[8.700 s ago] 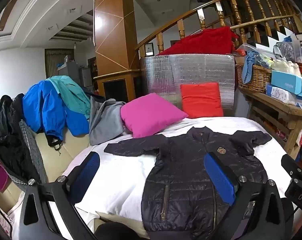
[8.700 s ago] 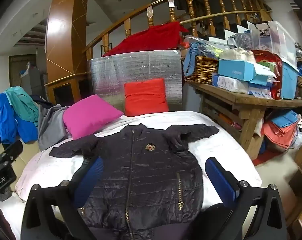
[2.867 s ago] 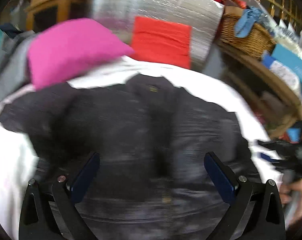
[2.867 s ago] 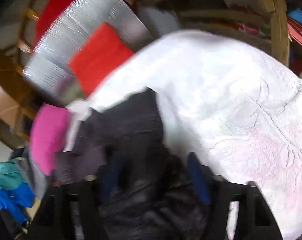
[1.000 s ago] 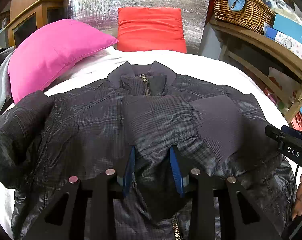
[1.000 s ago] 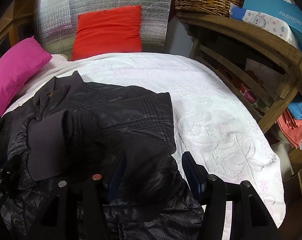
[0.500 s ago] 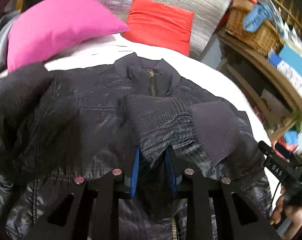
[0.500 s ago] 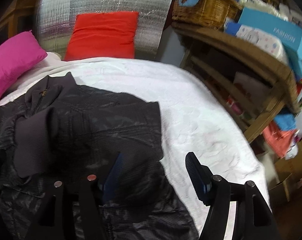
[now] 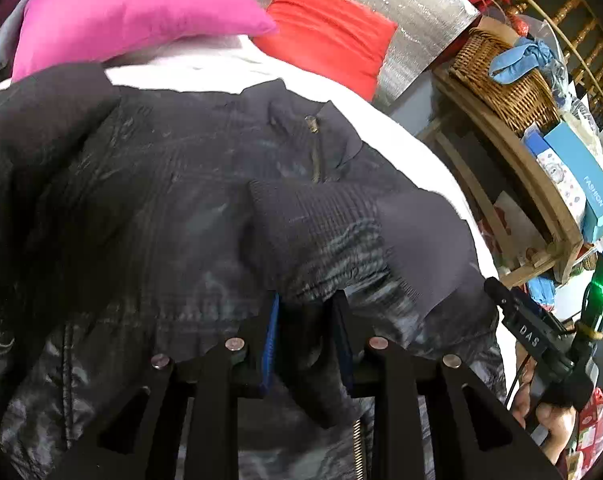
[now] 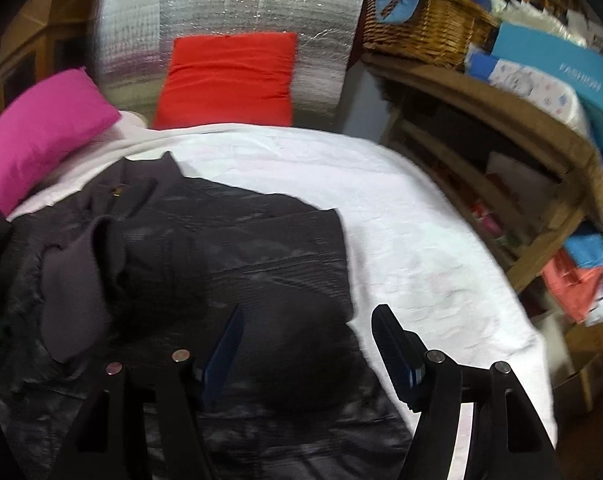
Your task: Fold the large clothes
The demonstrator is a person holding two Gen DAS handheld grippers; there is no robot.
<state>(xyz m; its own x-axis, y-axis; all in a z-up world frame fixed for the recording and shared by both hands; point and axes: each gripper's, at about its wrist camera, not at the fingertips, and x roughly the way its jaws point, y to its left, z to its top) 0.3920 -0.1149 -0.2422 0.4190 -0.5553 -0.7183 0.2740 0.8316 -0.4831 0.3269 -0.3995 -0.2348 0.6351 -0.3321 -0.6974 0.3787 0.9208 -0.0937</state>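
A black quilted jacket (image 9: 141,200) lies front up on the white bedspread (image 10: 421,240), collar toward the pillows. Its right sleeve (image 9: 329,232) is folded across the chest, the ribbed cuff (image 9: 421,248) on the right. My left gripper (image 9: 303,312) is shut on a pinch of that sleeve's fabric. My right gripper (image 10: 305,332) is open over the jacket's folded right side (image 10: 261,264), one finger over the jacket, the other over the bedspread. The right gripper's body also shows in the left wrist view (image 9: 541,340).
A pink pillow (image 9: 133,12) and a red pillow (image 10: 229,80) lie at the head, against a silver foil board (image 10: 229,8). A wooden shelf (image 10: 501,128) with a wicker basket (image 10: 425,24) and boxes stands right of the bed.
My left gripper has kept its grip on the sleeve and lifted and pulled it slightly. My right gripper has opened a little wider and drawn back over the jacket's right side.
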